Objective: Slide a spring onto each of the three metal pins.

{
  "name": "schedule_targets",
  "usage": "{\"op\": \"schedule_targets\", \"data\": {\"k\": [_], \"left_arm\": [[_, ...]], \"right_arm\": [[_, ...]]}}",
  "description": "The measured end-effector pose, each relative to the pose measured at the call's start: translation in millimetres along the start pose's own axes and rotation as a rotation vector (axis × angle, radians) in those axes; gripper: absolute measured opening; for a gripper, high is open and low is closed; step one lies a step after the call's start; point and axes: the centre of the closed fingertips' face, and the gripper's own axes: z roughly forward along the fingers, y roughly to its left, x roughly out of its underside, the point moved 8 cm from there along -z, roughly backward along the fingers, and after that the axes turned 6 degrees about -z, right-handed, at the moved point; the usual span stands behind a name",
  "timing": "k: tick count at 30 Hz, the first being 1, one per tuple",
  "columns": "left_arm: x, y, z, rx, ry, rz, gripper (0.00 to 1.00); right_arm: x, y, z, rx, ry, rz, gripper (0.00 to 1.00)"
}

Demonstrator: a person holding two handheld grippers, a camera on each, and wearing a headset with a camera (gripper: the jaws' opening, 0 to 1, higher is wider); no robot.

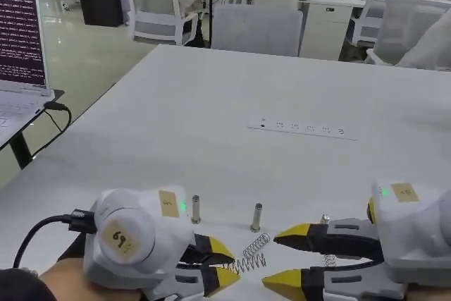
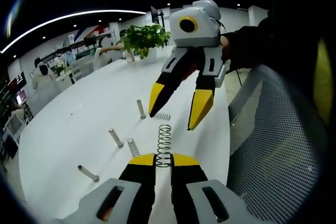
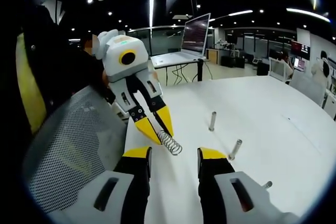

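Presently: left gripper [image 2: 163,158], yellow-tipped jaws pinched on one end of a coiled steel wire spring [image 2: 164,139], which sticks out between the two grippers. Right gripper [image 3: 174,155], jaws wide apart, holding nothing. Three short upright metal pins [image 1: 256,217], bare, on the white table [image 1: 282,96] just beyond. Second loose spring [image 2: 133,147] lying beside the pins.

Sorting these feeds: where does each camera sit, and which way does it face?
Head view: headset, looking down at table, left tool, right tool, a wrist.
Left gripper view: on left tool, facing right tool; own jaws clamp a spring.
Right gripper view: on right tool, facing left tool and laptop; own jaws apart.
Shared: all show the spring and pins.
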Motion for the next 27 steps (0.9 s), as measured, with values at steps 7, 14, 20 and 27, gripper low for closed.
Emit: {"op": "schedule_targets", "data": {"k": [7,14,20,27], "left_arm": [[-3.5,-3.1,-0.6,0.020,-0.020,0.015,0.02],[-6.5,-6.1,-0.1,0.035,-0.033,0.027,0.02],[-10.2,-7.7,-1.0,0.046,-0.052,0.039,0.02],[-11.6,-9.6,-1.7,0.054,-0.062,0.043,0.02]], "right_arm": [[-1.1,1.5,2.8,-0.024,0.002,0.003,0.27],[1.1,3.0,3.3,-0.038,0.010,0.019,0.22],[0.8,3.8,3.6,-0.047,0.007,0.030,0.19],[0.6,6.5,3.8,-0.066,0.001,0.063,0.17]]}}
